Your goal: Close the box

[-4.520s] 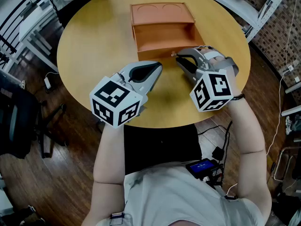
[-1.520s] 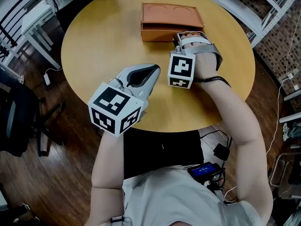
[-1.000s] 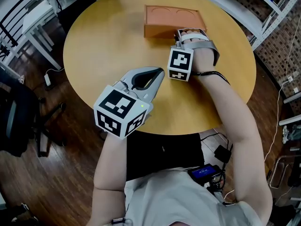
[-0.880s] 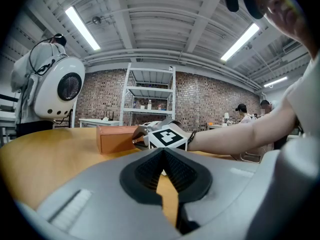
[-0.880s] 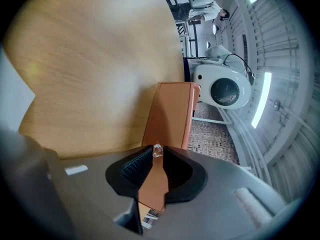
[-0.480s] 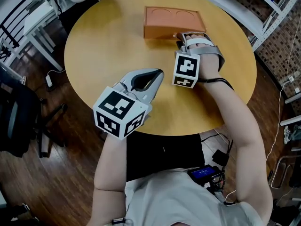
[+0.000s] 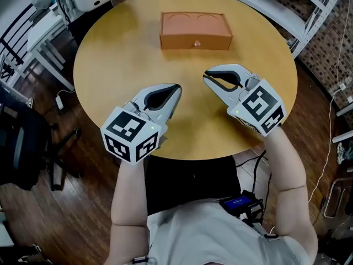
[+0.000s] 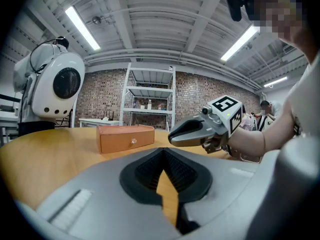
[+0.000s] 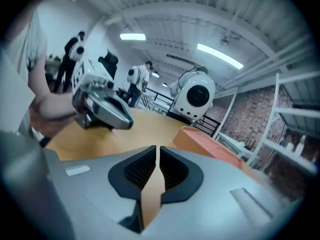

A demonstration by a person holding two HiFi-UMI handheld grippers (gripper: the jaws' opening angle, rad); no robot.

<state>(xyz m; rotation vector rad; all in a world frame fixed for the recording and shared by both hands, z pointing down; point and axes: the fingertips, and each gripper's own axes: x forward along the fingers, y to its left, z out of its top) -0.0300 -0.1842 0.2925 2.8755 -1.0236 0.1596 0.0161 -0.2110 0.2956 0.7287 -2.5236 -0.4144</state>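
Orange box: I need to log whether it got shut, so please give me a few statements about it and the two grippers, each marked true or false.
1. The orange box is closed, with its knob facing the person. True.
2. The right gripper touches the box. False: it is clear of the box, nearer the person, and its jaws are closing on nothing.
3. The left gripper grips the knob. False: its jaws are together, empty, well away from the box.
4. The box stands on the round table. True.
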